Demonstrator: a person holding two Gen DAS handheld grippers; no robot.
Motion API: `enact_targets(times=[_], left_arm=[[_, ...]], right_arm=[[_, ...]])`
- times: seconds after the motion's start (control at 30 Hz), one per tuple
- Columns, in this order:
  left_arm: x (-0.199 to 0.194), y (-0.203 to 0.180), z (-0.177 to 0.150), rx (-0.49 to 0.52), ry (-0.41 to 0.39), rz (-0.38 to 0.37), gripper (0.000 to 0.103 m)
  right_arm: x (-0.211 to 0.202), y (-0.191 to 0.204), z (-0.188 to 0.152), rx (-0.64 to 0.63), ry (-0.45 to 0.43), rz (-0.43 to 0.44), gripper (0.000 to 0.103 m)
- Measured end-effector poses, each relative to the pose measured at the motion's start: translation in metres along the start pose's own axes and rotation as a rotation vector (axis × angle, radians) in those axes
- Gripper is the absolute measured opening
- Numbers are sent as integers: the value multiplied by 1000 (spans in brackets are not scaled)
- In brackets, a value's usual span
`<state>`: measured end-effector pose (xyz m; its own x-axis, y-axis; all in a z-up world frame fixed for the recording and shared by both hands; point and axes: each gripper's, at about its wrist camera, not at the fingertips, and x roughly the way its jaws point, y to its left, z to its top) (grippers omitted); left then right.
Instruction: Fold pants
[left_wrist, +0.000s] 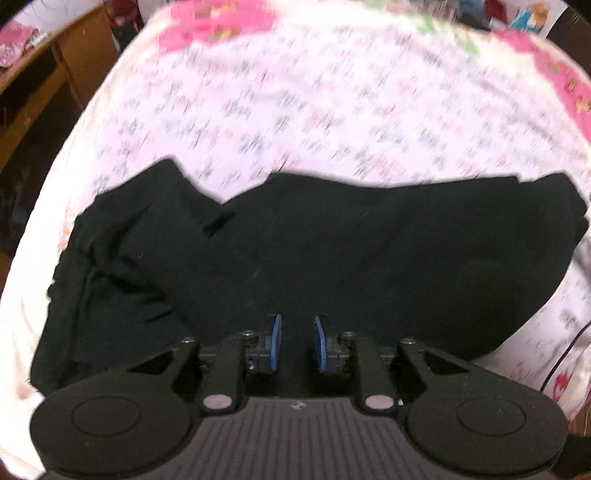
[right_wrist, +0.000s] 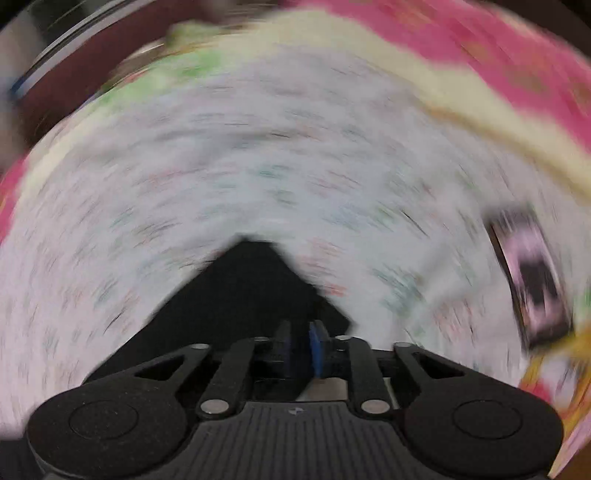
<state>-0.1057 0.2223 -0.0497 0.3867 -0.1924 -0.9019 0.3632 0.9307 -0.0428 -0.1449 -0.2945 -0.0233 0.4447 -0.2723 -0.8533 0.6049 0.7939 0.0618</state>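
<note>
Black pants (left_wrist: 332, 240) spread in long band across patterned bedsheet (left_wrist: 295, 110), bunched at left end. Left gripper (left_wrist: 297, 343) above near edge of pants, blue pads (left_wrist: 274, 341) apart, nothing pinched. Right gripper (right_wrist: 301, 347) over pointed corner of pants (right_wrist: 243, 295); heavy blur, narrow gap between pads, no cloth visibly clamped. Dark framed object (right_wrist: 535, 280) on sheet to right, well apart.

Place: a bedroom in a home
Bed: a printed white bedsheet (left_wrist: 332, 110) with pink border covers the whole work surface
Furniture: a wooden shelf unit (left_wrist: 40, 81) beside the bed
Clothing: dark pants (left_wrist: 295, 251) lying on the sheet
</note>
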Motion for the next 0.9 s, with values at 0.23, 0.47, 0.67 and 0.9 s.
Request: enact_targets(times=[0.23,0.47,0.67,0.9], left_arm=[[19,-15,4,4,-82,126,32],[34,5,15,-74,-143,326,44],[57,3,30,-71,-153,412,62],[67,29,54,-263,-164,438,65]], right_arm=[[-20,99,-3,-202,12,200,23],[-33,186,-19,-447,18,327,27],[-29,209,-26,-471,73,402,29],[-35,240,-52,-497,118,524,30]])
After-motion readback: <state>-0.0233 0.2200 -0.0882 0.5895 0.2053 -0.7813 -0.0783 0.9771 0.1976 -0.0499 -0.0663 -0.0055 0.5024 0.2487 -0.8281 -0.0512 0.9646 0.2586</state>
